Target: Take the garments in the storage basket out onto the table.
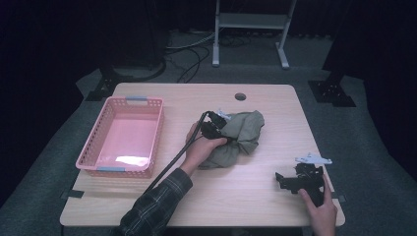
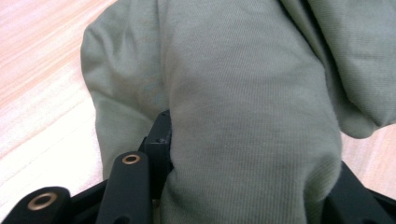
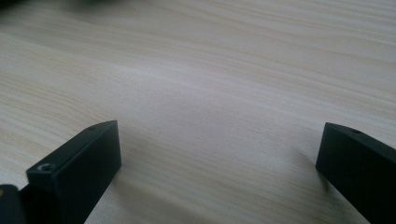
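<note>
Gripping olive cloth [image 2: 243, 93] in my left gripper [image 2: 243, 186] | right gripper [image 3: 219, 154] released, resting on table [image 3: 210, 70] | risk: thin pinch slips when lifted

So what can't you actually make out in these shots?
- Left gripper view: the jaws' tips, wrapped in the olive cloth.
- High view: the left gripper, mostly behind the hand and cloth folds.
- High view: what kind of garment the cloth is; it lies crumpled.
- Right gripper view: the table blurs at the top edge.

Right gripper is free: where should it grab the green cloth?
Probably the raised fold at the crumpled olive-green cloth's far right edge, approached from the right. It bunches up there, clear of the left gripper clamped on the near-left part.
</note>
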